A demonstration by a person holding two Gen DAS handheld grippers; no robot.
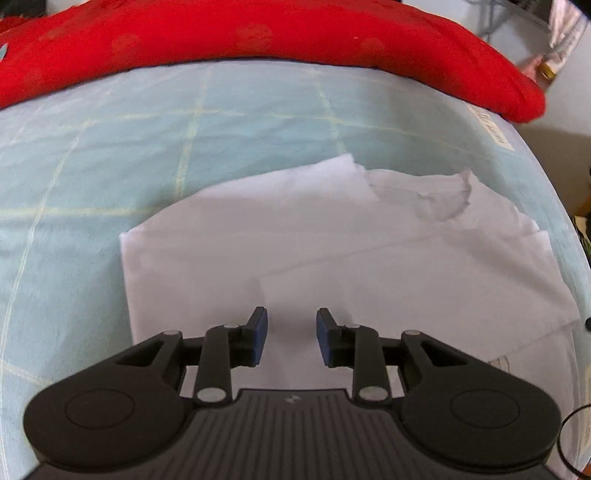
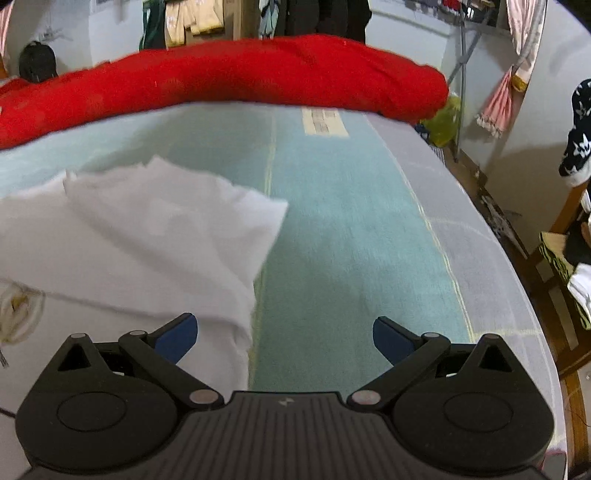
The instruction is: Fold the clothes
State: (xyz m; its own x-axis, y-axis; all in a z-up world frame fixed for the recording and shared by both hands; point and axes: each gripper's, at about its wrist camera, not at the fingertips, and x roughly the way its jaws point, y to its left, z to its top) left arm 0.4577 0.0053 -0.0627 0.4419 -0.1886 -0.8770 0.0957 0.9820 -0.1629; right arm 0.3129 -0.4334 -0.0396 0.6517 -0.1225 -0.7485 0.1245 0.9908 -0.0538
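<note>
A white garment (image 1: 332,240) lies partly folded on the pale blue checked bed sheet (image 1: 110,147), its folded layers overlapping toward the right. My left gripper (image 1: 291,336) hovers over the garment's near middle, open with a narrow gap and nothing between its blue pads. In the right wrist view the same white garment (image 2: 140,236) fills the left side, with a small printed emblem (image 2: 18,310) near the left edge. My right gripper (image 2: 284,338) is wide open over the garment's right edge and the bare sheet (image 2: 351,240), holding nothing.
A long red blanket roll (image 1: 258,33) (image 2: 221,81) runs across the far side of the bed. The bed's right edge (image 2: 498,258) drops to a floor with a wooden chair (image 2: 565,258), hanging clothes (image 2: 192,18) and a drying rack (image 2: 469,55) behind.
</note>
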